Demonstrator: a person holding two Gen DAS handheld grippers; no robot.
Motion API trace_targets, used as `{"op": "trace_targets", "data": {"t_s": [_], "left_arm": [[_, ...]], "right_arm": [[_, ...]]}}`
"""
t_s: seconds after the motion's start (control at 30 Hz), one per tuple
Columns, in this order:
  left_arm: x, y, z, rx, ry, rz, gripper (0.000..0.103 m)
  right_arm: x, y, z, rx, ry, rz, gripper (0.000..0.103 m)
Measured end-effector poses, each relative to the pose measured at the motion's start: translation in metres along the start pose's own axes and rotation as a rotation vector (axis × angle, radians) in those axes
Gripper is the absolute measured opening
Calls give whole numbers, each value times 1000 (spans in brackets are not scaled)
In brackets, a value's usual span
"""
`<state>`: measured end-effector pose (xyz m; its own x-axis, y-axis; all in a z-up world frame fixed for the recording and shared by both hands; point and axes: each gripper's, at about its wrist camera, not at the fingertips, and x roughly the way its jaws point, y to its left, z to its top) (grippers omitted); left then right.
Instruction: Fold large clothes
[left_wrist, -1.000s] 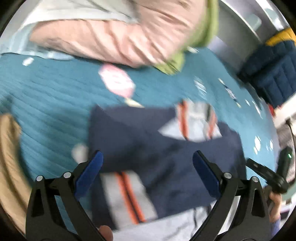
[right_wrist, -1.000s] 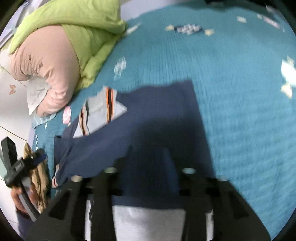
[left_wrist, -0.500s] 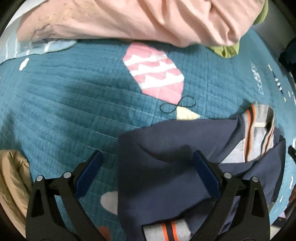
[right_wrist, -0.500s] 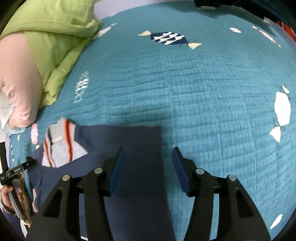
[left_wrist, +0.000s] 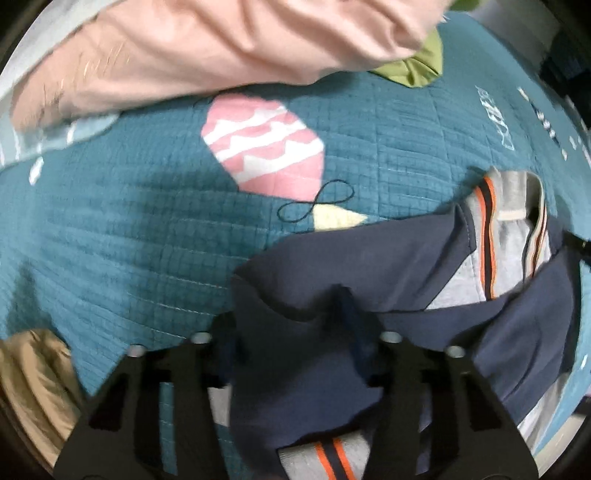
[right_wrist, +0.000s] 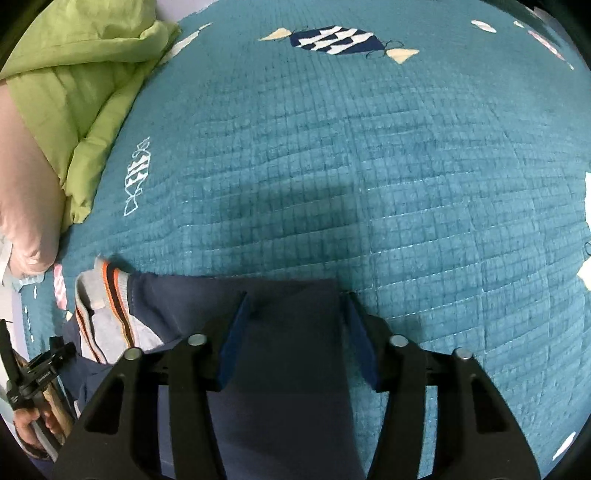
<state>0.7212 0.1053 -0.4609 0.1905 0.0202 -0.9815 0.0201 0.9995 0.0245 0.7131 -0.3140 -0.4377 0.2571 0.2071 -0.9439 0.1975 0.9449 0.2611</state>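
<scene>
My left gripper (left_wrist: 291, 332) is blurred, its blue pads straddling a raised ridge of the navy sweatshirt with grey panels and orange stripes (left_wrist: 332, 266); cloth fills the gap, but I cannot tell whether the jaws have bitten down on it. My right gripper (right_wrist: 297, 314) stands parted, blue pads either side of a flat navy flap of the same garment (right_wrist: 291, 332), apparently gripping nothing. The sweatshirt lies spread on the teal quilted bedspread with printed candy shapes (right_wrist: 332, 166), a grey, orange-striped section showing toward its far edge in both views. A pink candy print (left_wrist: 264, 142) sits on the quilt just beyond the cloth in my left view. Farther out lie a pale pink bundle of fabric (left_wrist: 221, 48) and a lime-green padded quilt (right_wrist: 81, 85) against it. A tan garment (left_wrist: 33, 384) bunches low at my left.
</scene>
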Motion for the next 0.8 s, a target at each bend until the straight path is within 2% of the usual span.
{"op": "trace_targets", "data": {"t_s": [0.03,0.07,0.17,0.5,0.67,0.8], "left_arm": [[-2,0,0,4,-2,-5,28],[-4,0,1,-1,-7,-14,18],[-14,1,-5,-10,-51,-39,10],[-89,-6,-47,31,-256,-90,8],[-145,-12,-96,81,-351,-134,8],[-176,-5,-144,88,-388,-168,8]], "right_arm": [[-1,1,-1,-12,-7,-8,19],[-3,1,-3,-25,-12,4,10],[-14,8,-8,-68,-51,27,8],[-97,13,-45,-116,-253,128,7],[-143,19,-78,-151,-309,161,7],[-185,22,-117,-191,-334,171,7]]}}
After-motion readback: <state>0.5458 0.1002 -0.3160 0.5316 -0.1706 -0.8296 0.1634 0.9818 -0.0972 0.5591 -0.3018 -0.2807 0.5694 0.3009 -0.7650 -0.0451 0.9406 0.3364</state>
